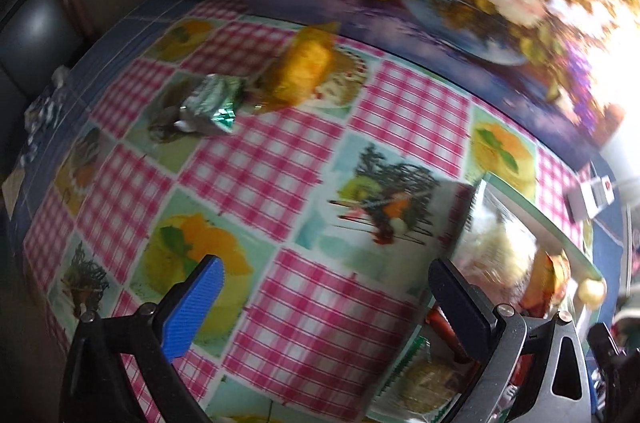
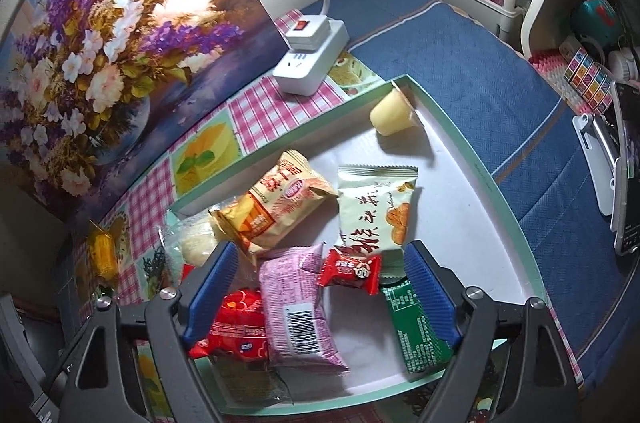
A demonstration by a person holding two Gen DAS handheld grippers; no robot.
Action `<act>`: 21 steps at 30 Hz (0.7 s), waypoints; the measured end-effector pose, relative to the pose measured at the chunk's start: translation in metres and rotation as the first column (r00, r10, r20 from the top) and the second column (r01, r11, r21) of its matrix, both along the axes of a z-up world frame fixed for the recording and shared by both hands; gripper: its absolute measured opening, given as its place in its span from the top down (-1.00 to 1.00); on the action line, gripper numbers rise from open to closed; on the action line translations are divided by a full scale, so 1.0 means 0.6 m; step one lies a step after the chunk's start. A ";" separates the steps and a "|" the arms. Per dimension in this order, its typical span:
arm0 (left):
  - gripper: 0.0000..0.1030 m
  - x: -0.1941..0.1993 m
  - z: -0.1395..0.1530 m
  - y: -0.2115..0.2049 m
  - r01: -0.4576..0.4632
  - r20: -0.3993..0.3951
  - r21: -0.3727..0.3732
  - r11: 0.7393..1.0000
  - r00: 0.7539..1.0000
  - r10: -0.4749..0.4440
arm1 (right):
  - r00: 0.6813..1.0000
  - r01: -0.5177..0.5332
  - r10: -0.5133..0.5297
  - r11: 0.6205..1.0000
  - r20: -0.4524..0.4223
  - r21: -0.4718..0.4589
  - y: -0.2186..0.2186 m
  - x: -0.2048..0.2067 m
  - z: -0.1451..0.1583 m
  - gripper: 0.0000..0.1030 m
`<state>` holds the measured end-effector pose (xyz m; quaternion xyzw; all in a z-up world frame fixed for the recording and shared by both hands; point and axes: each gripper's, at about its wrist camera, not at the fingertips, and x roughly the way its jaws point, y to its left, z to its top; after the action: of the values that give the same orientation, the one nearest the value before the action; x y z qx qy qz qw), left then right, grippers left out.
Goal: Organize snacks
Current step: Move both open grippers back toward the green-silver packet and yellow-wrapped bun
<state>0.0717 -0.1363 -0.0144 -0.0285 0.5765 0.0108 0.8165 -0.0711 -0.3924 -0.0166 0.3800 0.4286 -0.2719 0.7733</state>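
Blue pads of the right claw (image 2: pixel 320 297) stand wide apart over the green-rimmed tray (image 2: pixel 280 139), gripping nothing; a pink packet (image 2: pixel 298 307) and a small red candy (image 2: pixel 350 271) lie loose between them. Snacks are piled in the tray because that looks like their home. At about ten o'clock from the tray, a silver-green snack (image 1: pixel 212 103) and a yellow wrapped snack (image 1: pixel 304 69) wait on the checked bench (image 1: pixel 280 159). Over there the left claw (image 1: pixel 328 293) is spread open and empty too, probably reaching for them. Its view is blurry, so wrappers are unreadable, and the tray is cut off.
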 end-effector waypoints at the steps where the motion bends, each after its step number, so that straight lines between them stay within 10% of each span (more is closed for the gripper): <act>1: -1.00 0.002 0.000 0.006 -0.010 -0.002 -0.001 1.000 1.000 0.010 | 1.000 0.000 0.000 1.000 0.006 -0.004 0.001 0.000 0.003 -0.73; 21: -1.00 0.015 0.033 0.113 -0.144 0.030 -0.038 0.989 0.989 0.146 | 0.975 -0.194 0.202 0.977 0.094 -0.087 0.124 0.063 0.063 -0.75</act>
<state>0.0810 -0.0685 0.0054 -0.0850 0.5595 0.0595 0.8223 -0.0332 -0.3177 0.0210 0.3185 0.4132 -0.1900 0.8317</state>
